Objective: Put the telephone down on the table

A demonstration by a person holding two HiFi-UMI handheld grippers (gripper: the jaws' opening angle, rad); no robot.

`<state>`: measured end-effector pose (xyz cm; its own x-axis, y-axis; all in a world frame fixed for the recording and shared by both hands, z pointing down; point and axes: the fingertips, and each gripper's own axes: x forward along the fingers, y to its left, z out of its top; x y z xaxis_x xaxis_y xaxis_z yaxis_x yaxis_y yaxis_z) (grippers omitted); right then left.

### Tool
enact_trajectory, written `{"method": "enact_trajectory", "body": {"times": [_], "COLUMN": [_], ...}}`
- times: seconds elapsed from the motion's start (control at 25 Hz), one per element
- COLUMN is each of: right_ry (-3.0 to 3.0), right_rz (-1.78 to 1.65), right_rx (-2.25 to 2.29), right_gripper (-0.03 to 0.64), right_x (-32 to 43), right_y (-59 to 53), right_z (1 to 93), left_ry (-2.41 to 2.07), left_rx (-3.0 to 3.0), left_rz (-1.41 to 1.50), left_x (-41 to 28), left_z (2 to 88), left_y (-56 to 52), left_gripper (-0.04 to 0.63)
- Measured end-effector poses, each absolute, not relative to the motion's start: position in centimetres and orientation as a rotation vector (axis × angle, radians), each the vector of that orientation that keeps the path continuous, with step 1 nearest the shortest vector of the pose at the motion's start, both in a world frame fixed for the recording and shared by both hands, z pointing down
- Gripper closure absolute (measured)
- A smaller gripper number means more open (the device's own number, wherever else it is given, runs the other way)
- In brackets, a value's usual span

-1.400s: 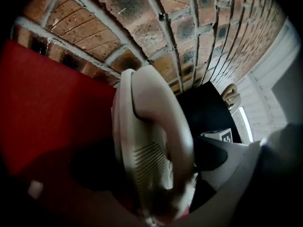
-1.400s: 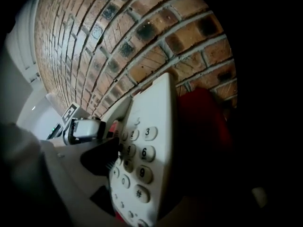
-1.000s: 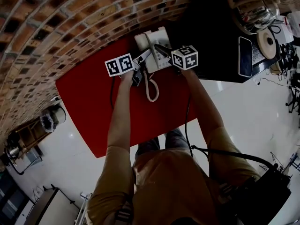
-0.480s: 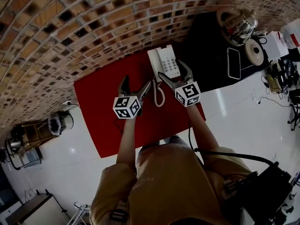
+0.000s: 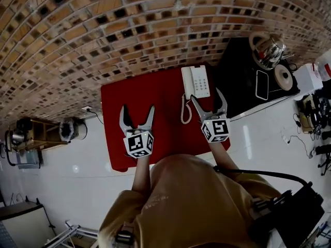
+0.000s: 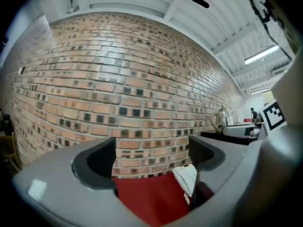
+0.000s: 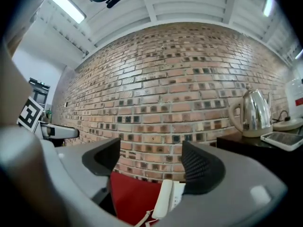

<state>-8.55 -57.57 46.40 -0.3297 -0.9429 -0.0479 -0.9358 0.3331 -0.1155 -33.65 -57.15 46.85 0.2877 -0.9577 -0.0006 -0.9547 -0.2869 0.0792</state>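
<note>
Left gripper (image 5: 137,111) gaping over red table (image 5: 155,93); brick wall (image 5: 129,25).

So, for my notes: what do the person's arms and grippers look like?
Both left gripper and right gripper: light grey forks with dark pads, each bearing a white cube with black square markers. A black cable runs by the right arm; the top is orange. The right jaws are closing, empty.

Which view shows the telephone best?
The head view: the whole telephone shows from above, lying on the red table. The right gripper view catches its side; the left gripper view only a white corner.
</note>
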Motion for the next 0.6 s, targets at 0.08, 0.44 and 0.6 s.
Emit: {"method": "enact_trajectory", "body": {"times": [0.08,0.44,0.6], "right_ry": [2.441,2.542,2.582], "right_rz": [-0.106,-0.048,-0.023], "right_rx": [-1.760,-1.715,-1.702], "right_gripper": [0.262,0.279,0.279], "right_x": [-9.2,-14.0,-14.9], "right_y": [-56.5,-55.9,-57.0], "right_z": [45.6,44.2,43.5], "left_ry": [-1.897,-1.922,-1.886], "left_rx": [2.442,2.480,2.489], "left_rz": [-0.087,-0.104,-0.111], "left_x": [-35.2,-37.0,-36.6], "left_z": [46.1,43.7,43.8], "left_y": [-56.1,-54.8,-55.5], "left_gripper": [0.107,0.118,0.117]}}
